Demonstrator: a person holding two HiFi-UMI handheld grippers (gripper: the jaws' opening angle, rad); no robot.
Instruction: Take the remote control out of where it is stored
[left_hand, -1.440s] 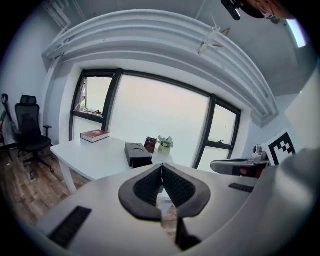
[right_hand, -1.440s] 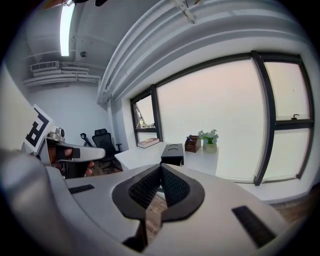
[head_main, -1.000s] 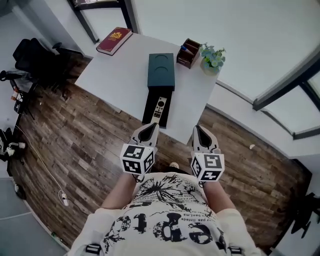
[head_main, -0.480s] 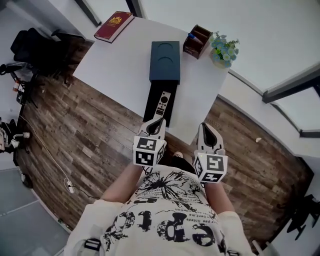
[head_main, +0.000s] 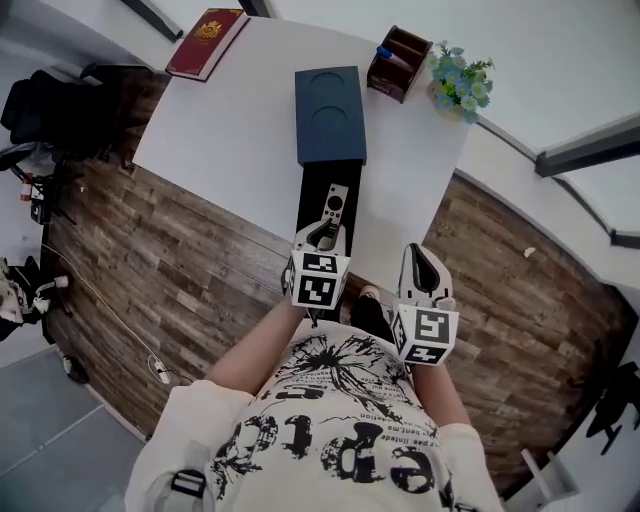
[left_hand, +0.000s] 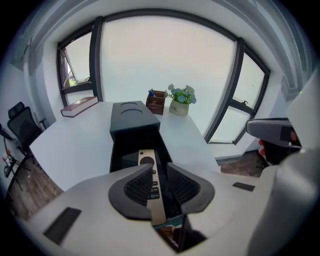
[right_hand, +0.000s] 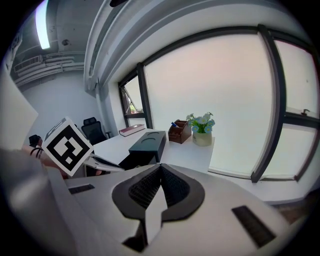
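A slim remote control (head_main: 334, 204) (left_hand: 146, 161) lies in a black drawer (head_main: 314, 198) (left_hand: 121, 151) pulled out of a dark blue-green box (head_main: 330, 113) (left_hand: 131, 113) on the white table (head_main: 230, 140). My left gripper (head_main: 323, 238) (left_hand: 160, 165) hovers over the drawer's near end. Its jaws have just been opening and stand a narrow gap apart. The remote shows through that gap, and the pads do not press on it. My right gripper (head_main: 421, 258) (right_hand: 160, 168) is shut and empty, off the table's near edge to the right.
At the table's far side are a red book (head_main: 207, 38), a brown pen holder (head_main: 398, 62) and a potted plant (head_main: 462, 84). A black chair (head_main: 45, 112) stands on the wooden floor (head_main: 150, 270) at the left. Windows rise behind the table.
Both grippers have moved forward and down toward the table. The left one has come over the drawer's near end, above the remote, and its jaws have parted slightly.
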